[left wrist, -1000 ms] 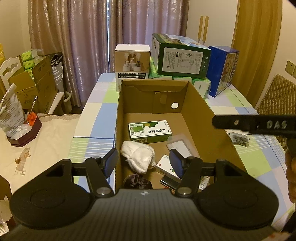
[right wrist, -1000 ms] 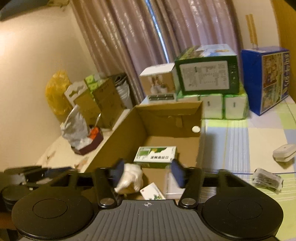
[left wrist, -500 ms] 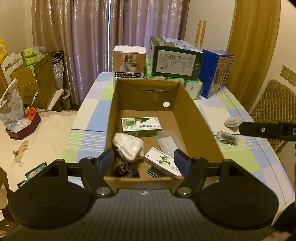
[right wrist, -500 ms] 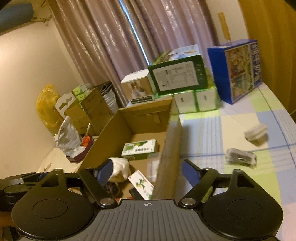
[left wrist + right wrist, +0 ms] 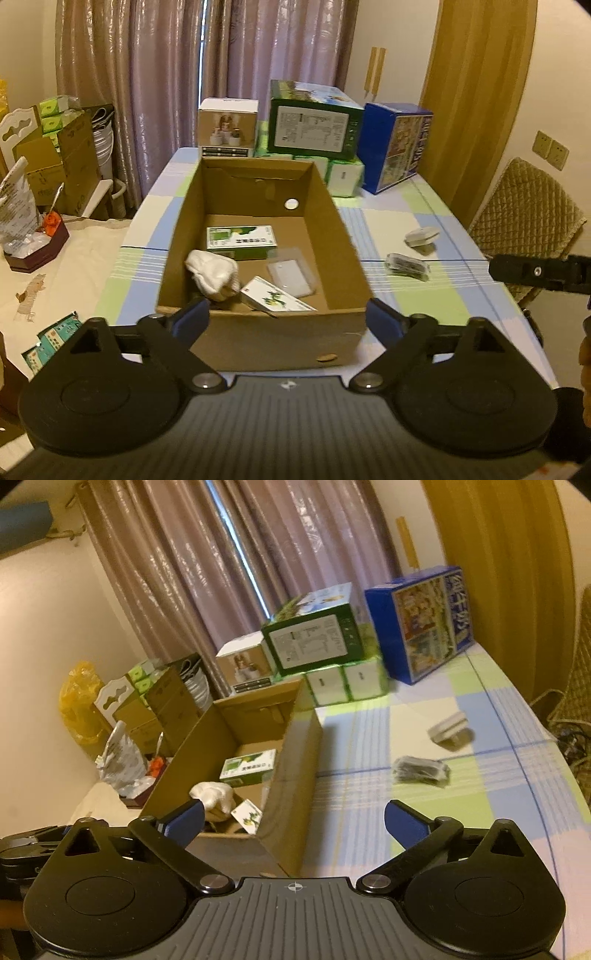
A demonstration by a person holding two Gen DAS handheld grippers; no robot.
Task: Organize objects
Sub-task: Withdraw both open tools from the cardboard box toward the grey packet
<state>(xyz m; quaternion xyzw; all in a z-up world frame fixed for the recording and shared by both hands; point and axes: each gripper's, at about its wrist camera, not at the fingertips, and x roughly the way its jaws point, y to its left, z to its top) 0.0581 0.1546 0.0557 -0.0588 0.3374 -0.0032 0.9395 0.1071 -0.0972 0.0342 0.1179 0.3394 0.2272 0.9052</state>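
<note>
I see the open cardboard box on the checked table, just ahead of my left gripper. Inside it lie a green-and-white carton toward the far wall, a white bundle of cloth at the near left, a clear flat packet to the right, and a second white carton with a green picture tilted against the near wall. The left fingers are released and spread wide, with nothing between them; the near wall of the box sits in the gap, beyond the tips.

My right gripper is also released and empty. It points at the right near corner of the box, so the left finger lies over the box interior and the right finger over the bare table. On the table to the right of the box, well apart from the fingers, rest a dark wrapped packet and, farther away, a small white case. At the far end of the table stand stacked boxes: a green box, a blue box and a white box.
</note>
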